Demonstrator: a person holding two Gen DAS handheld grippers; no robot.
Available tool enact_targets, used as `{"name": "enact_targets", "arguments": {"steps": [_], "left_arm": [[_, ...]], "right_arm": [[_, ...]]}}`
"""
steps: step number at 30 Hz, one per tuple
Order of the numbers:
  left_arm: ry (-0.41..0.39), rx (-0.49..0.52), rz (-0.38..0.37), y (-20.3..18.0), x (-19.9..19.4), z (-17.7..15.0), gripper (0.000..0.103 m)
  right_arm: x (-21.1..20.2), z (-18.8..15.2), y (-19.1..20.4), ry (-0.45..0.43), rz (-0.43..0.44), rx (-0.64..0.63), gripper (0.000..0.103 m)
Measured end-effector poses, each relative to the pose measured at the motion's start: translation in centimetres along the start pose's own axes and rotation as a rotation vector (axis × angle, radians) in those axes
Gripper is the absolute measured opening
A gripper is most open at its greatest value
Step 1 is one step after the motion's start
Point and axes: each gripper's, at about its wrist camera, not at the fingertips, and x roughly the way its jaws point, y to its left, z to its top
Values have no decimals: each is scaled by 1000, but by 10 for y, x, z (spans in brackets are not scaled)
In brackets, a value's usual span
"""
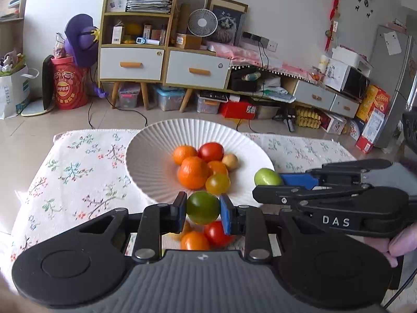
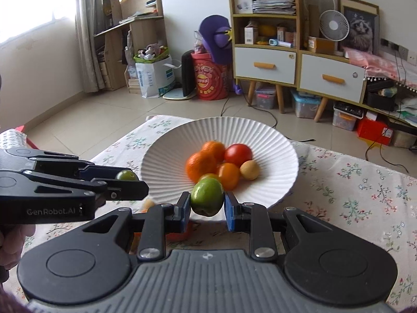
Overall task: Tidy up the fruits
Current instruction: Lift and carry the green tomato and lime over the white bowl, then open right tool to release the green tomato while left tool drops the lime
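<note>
My left gripper (image 1: 203, 208) is shut on a dark green tomato (image 1: 202, 206), held just short of the near rim of the white ribbed plate (image 1: 153, 154). My right gripper (image 2: 207, 204) is shut on a lighter green fruit (image 2: 207, 199), also in front of the plate (image 2: 276, 156). Each gripper shows in the other's view: the right one (image 1: 268, 182) with its green fruit (image 1: 266, 176), the left one (image 2: 127, 180) with its tomato (image 2: 126, 175). In the plate lie oranges (image 1: 192, 173), a red tomato (image 1: 211, 151), a yellow tomato (image 1: 218, 183) and a small tan fruit (image 1: 230, 161).
A red tomato (image 1: 217, 233) and an orange fruit (image 1: 195, 240) lie on the floral tablecloth (image 1: 78, 172) under my left gripper. Past the table's far edge are tiled floor, a shelf cabinet (image 1: 135, 39) and storage boxes. A hand (image 1: 401, 245) holds the right gripper.
</note>
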Motion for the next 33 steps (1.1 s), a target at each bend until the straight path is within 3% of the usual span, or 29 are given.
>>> {"name": "enact_targets", "arguments": {"steps": [8,21,28,31,33], "left_arm": [[1,10,-31,3,16,6,23],[79,74,16,3,45,4,23],[82,115,10,0,46,5,24],[82,138,2,-3,43,5,29],[77,157,6,-7,40,4,38]], "right_arm": [[8,3,-15,9,-38,-1,25],[26,3,-21,43,-33,-20,25],[28,2,-18,44,-22,-42,25],[25,1,-15,39,-25,-57,26],[24,0,-14,38,-23,-61,30]]}}
